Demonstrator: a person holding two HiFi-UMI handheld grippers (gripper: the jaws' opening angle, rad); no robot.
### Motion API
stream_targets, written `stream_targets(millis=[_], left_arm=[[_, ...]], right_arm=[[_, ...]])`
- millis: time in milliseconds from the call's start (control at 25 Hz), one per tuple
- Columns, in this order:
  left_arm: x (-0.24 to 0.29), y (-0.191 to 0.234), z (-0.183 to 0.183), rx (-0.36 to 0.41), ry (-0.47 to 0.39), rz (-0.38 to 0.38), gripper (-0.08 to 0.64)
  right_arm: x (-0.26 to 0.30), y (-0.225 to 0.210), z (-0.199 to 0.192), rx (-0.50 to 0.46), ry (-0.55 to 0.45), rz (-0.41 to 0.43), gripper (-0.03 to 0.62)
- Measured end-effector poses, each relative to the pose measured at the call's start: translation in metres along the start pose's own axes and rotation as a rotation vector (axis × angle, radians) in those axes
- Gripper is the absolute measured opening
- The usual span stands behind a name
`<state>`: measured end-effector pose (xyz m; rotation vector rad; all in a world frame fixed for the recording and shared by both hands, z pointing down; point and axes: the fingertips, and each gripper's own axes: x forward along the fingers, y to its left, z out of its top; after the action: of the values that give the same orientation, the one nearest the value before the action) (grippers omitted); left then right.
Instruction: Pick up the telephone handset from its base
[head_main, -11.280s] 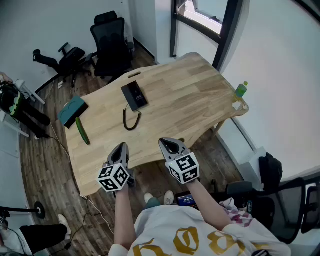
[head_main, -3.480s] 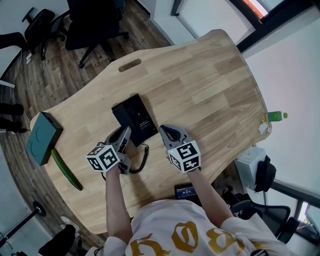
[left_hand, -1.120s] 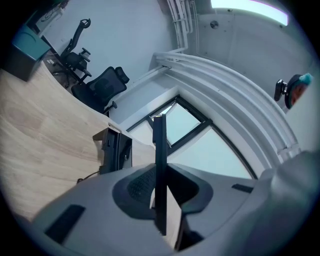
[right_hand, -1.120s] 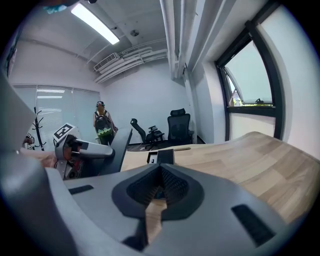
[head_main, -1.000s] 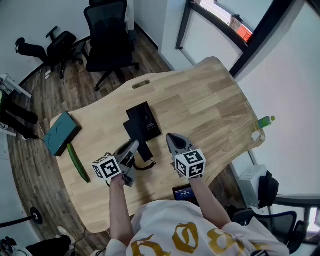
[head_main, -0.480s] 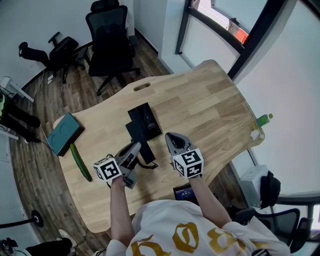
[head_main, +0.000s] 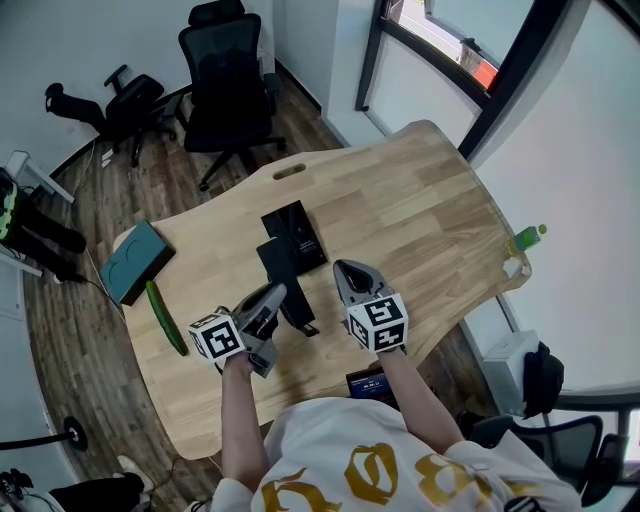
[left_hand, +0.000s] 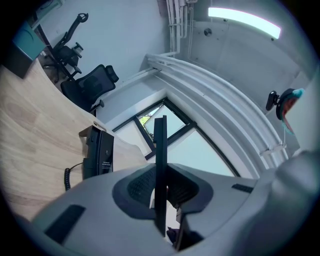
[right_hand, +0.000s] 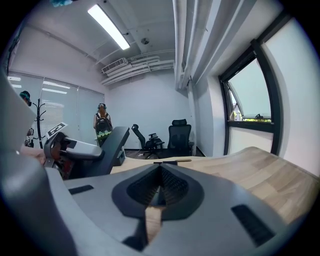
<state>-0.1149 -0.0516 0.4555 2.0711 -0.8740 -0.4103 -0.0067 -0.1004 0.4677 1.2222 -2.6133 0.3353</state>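
The black telephone handset (head_main: 287, 280) hangs above the table, clear of its black base (head_main: 297, 233), with my left gripper (head_main: 276, 295) shut on its lower half. In the left gripper view the handset (left_hand: 160, 150) shows edge-on as a thin dark bar between the jaws. There the base (left_hand: 98, 153) stands further off on the table with its coiled cord (left_hand: 67, 178). My right gripper (head_main: 346, 270) hovers just right of the handset, shut and holding nothing. In the right gripper view the handset (right_hand: 106, 146) shows at the left.
The wooden table (head_main: 420, 215) also carries a teal box (head_main: 138, 262) and a cucumber (head_main: 165, 318) at its left end, and a green bottle (head_main: 527, 238) at its right corner. Black office chairs (head_main: 228, 75) stand beyond the far edge.
Both grippers have risen a little, and the handset has come up with the left one, further from the base. The right gripper stays shut and empty.
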Motion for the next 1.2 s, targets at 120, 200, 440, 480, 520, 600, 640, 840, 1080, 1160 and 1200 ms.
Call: stream_targets(millis=[120,200,440,480,520,600,640,840,1080,1160,1200], left_arm=[[-0.003,-0.001,-0.001,-0.001,-0.002,-0.001,0.072],[-0.004,-0.003,-0.001,-0.001,0.000,-0.005,0.072],[-0.004,-0.008,-0.004,0.002,0.003,-0.030,0.072],[-0.004,-0.009,-0.004,0.002,0.003,-0.032,0.072],[-0.005,-0.009,-0.004,0.003,0.003,-0.033,0.072],[-0.007,-0.010,-0.004,0.003,0.001,-0.033,0.072],[-0.007,-0.010,-0.004,0.001,-0.002,-0.034,0.072],[-0.009,-0.010,-0.003,-0.008,-0.015,-0.037,0.072],[-0.008,-0.007,-0.004,-0.024,-0.018,-0.042,0.072],[-0.008,-0.007,-0.005,-0.022,-0.015,-0.044,0.072],[-0.008,-0.006,-0.006,-0.024,-0.015,-0.043,0.072]], right_arm=[[-0.003,0.003,0.002,-0.001,-0.005,-0.002,0.005],[-0.004,0.005,0.004,-0.001,-0.009,-0.001,0.005],[-0.009,0.007,0.012,0.026,-0.034,0.004,0.005],[-0.009,0.007,0.011,0.020,-0.030,0.001,0.005],[-0.009,0.008,0.010,0.014,-0.025,-0.002,0.005],[-0.010,0.008,0.008,0.004,-0.014,-0.008,0.005],[-0.011,0.008,0.007,0.002,-0.009,-0.009,0.005],[-0.014,0.006,0.003,0.005,0.001,-0.013,0.005],[-0.015,0.004,-0.001,0.005,0.007,-0.021,0.005],[-0.015,0.004,-0.001,0.007,0.008,-0.020,0.005],[-0.015,0.004,-0.002,0.009,0.008,-0.018,0.005]])
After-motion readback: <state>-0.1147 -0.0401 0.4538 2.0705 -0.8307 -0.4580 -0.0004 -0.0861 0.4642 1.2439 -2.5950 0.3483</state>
